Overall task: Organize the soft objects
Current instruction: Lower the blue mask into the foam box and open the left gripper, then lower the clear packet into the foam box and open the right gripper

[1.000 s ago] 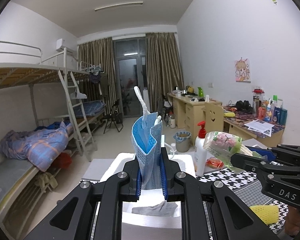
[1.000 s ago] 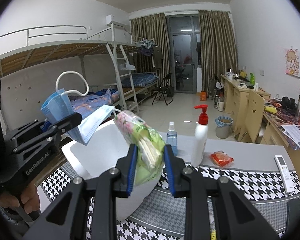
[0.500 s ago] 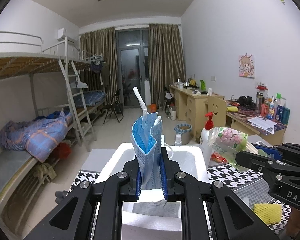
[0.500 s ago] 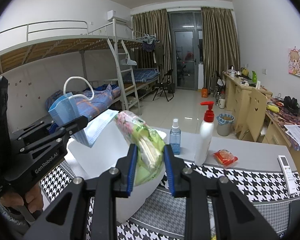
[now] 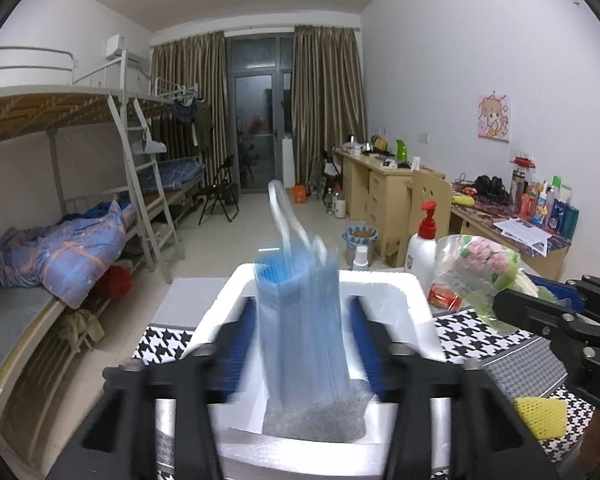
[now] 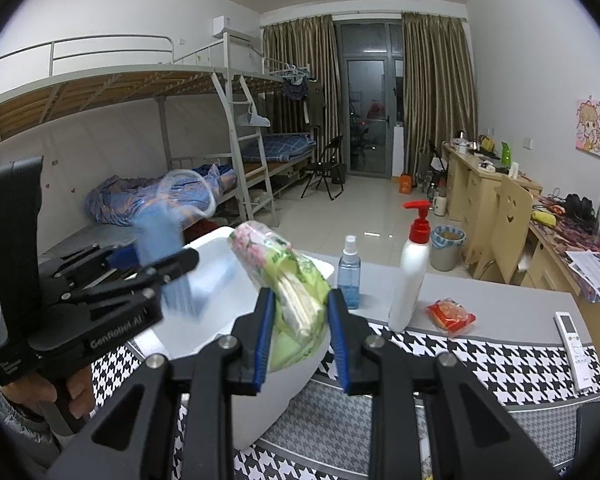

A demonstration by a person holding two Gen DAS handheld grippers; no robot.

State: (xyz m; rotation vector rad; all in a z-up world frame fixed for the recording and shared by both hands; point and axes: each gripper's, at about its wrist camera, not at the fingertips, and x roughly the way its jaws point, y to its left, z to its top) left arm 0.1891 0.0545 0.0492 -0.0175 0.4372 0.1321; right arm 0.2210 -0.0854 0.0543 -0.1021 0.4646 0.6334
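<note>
My left gripper [image 5: 302, 332] is open above the white foam box [image 5: 380, 280]. The blue face mask [image 5: 300, 320] is blurred between the spread jaws, dropping into the box onto a grey cloth [image 5: 314, 420]. In the right wrist view the left gripper [image 6: 172, 276] and the blurred mask [image 6: 168, 256] show over the box [image 6: 216, 244]. My right gripper [image 6: 298, 344] is shut on a green and pink tissue pack [image 6: 296, 280], held at the box's right rim. The pack also shows in the left wrist view [image 5: 480, 268].
A white pump bottle [image 6: 412, 280], a blue spray bottle [image 6: 349, 276], a red snack packet [image 6: 451, 316] and a remote [image 6: 576, 344] stand on the houndstooth table. A yellow mesh object [image 5: 540, 416] lies at the right. Bunk beds are at the left, desks at the right.
My left gripper's jaws have opened and let go of the blue mask, which is falling into the foam box. Both grippers have moved a little closer over the box.
</note>
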